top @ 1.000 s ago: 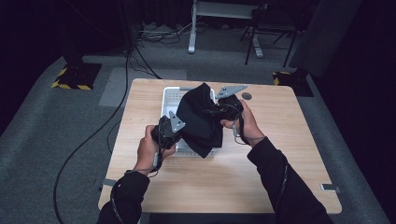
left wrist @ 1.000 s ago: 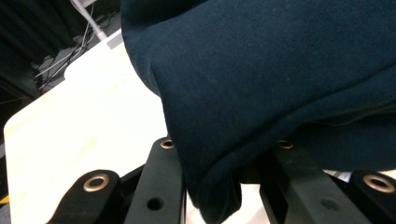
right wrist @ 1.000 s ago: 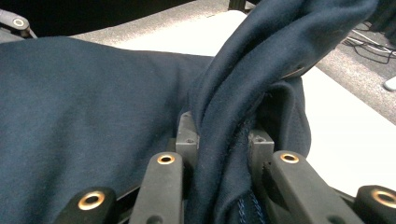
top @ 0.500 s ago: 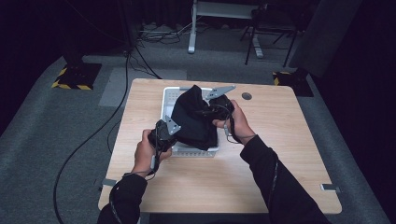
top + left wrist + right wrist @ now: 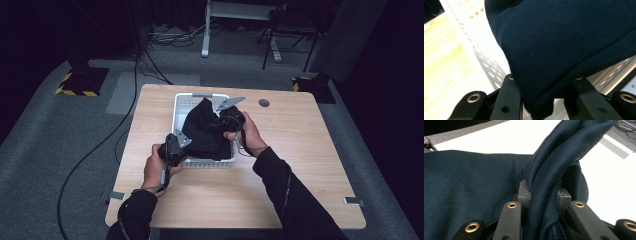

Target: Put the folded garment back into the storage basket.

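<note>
One dark garment (image 5: pixel 202 134) in white basket (image 5: pixel 179 107) | left hand-held gripper (image 5: pixel 176 146) clamps it | right hand-held gripper (image 5: pixel 226 116) clamps it

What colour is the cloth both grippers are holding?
Dark navy blue; the cloth shows it best in the right gripper view.

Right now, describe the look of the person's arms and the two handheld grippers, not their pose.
Both forearms wear long black sleeves. The left gripper and right gripper are black, each topped by a grey three-cornered plate. A thin dark cable trails from the left one past the wrist. Up close, the jaws are matte black bars with brass-coloured rivets; the right gripper's pads look grey.
</note>
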A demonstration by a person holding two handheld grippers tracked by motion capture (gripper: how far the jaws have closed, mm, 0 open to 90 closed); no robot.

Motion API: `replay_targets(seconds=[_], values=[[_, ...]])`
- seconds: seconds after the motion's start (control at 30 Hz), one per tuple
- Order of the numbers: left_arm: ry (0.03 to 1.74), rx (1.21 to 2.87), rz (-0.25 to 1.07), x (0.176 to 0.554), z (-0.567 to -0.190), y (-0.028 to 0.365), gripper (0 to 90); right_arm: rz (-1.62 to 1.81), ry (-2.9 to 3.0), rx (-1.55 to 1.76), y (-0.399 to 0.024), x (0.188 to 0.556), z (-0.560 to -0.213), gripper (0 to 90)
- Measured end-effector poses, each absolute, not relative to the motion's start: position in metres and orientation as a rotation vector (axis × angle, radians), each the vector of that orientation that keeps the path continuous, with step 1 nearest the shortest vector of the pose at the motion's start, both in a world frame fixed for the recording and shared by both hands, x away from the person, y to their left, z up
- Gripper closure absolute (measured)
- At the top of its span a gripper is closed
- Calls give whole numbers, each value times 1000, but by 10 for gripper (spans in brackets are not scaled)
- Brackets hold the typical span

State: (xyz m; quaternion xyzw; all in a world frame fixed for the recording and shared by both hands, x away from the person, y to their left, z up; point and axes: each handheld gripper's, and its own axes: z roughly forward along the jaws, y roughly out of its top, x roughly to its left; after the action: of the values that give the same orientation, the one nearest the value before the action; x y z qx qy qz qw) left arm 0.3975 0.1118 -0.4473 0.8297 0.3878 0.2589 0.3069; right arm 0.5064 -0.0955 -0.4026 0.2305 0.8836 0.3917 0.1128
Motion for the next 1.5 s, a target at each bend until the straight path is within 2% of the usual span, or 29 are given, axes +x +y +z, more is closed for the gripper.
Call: replay_targets(seconds=[0.77,1.13,1.5], values=[[1040,2196,605,400,-450,117,688,1095,2619,713,-91,511,-420,724],[1042,2173,553,403,-451,121,602,1064,2603,719,-90,512,-421,700],[1036,2127,516,404,-445,129,561,1038,2589,728,-90,514,-422,674]])
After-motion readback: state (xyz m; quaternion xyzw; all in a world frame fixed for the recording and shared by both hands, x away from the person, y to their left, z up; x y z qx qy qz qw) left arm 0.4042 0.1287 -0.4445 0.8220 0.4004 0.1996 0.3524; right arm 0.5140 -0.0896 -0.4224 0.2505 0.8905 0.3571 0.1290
